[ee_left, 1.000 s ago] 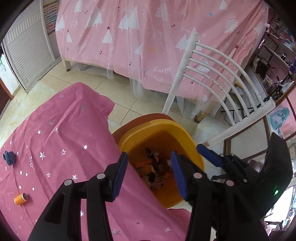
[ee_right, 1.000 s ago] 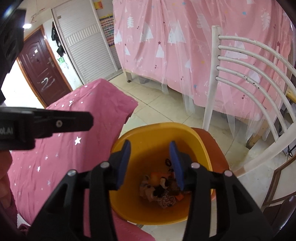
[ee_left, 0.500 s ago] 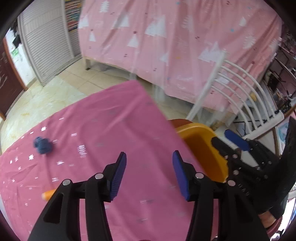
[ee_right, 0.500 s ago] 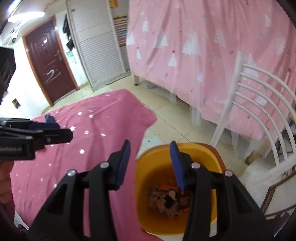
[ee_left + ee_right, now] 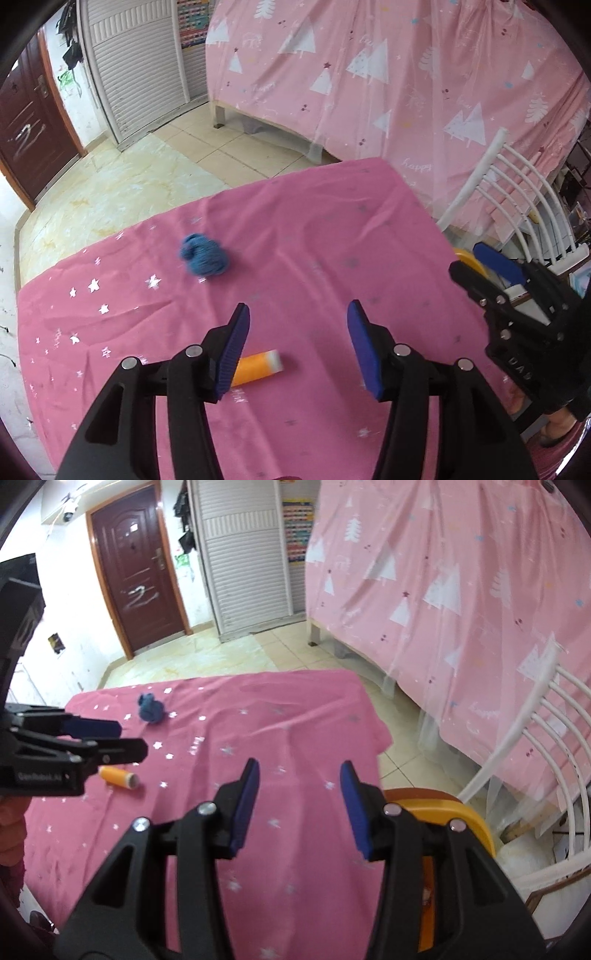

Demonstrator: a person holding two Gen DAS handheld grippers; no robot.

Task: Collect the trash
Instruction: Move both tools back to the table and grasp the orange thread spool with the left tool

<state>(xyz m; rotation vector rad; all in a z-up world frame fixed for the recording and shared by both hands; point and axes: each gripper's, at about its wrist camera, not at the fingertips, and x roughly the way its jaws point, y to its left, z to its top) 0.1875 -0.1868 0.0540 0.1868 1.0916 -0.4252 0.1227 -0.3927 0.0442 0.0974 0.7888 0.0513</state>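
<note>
An orange tube (image 5: 258,367) lies on the pink starred tablecloth (image 5: 314,229), just below my open, empty left gripper (image 5: 297,349). A blue crumpled wad (image 5: 204,254) lies farther back left. In the right wrist view the tube (image 5: 118,777) and wad (image 5: 150,709) sit left of my open, empty right gripper (image 5: 299,805), which hovers over the cloth's right part. The yellow trash bin (image 5: 458,819) stands at the table's right edge, partly behind the right finger. The left gripper (image 5: 96,738) shows at that view's left.
A white slatted chair (image 5: 546,746) stands right of the bin. A pink tree-print curtain (image 5: 388,81) hangs behind the table. Tiled floor (image 5: 122,181), a shutter door (image 5: 247,565) and a brown door (image 5: 136,572) lie beyond the far edge.
Both grippers swung left from above the bin to over the tablecloth. The tube and blue wad came closer into view; the bin slid to the right edge. Both stayed open.
</note>
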